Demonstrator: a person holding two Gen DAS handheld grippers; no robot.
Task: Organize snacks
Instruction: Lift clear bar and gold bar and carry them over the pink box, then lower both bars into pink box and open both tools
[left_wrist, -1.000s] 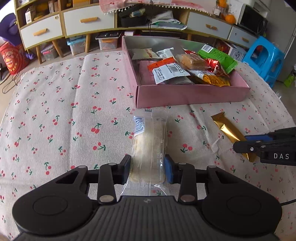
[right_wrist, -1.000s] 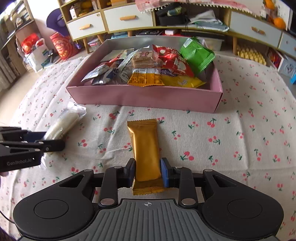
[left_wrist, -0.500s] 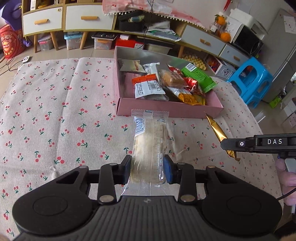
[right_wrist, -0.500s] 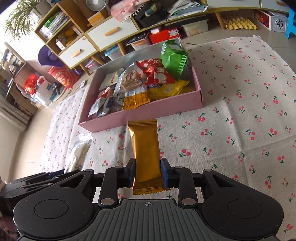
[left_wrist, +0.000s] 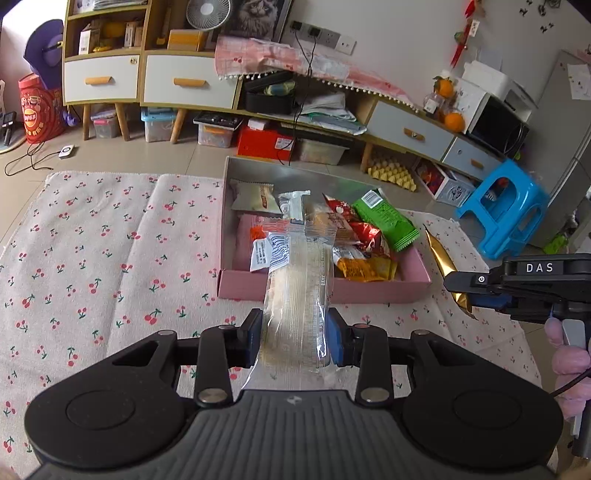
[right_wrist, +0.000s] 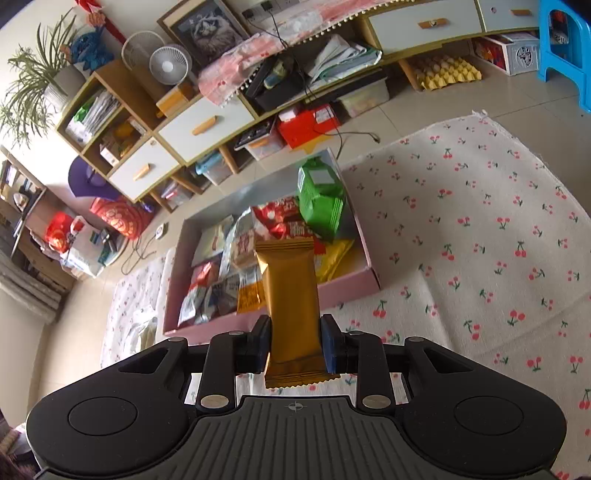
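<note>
Your left gripper (left_wrist: 294, 338) is clamped on the near end of the clear packet (left_wrist: 297, 295), jaws closed just to its width, and it's hanging in the air over the front wall of the pink box (left_wrist: 369, 291). Your right gripper (right_wrist: 294, 341) is squeezed onto the gold bar (right_wrist: 291, 295) near its bottom seam, also airborne in front of the box. Both look light and crinkly; I'd guess the clear one holds brittle wafers, so go easy. Film is probably slippery, and gripping near the end lets them droop. Only readable writing: "DAS" on the right gripper's side; snack labels are too small.
</note>
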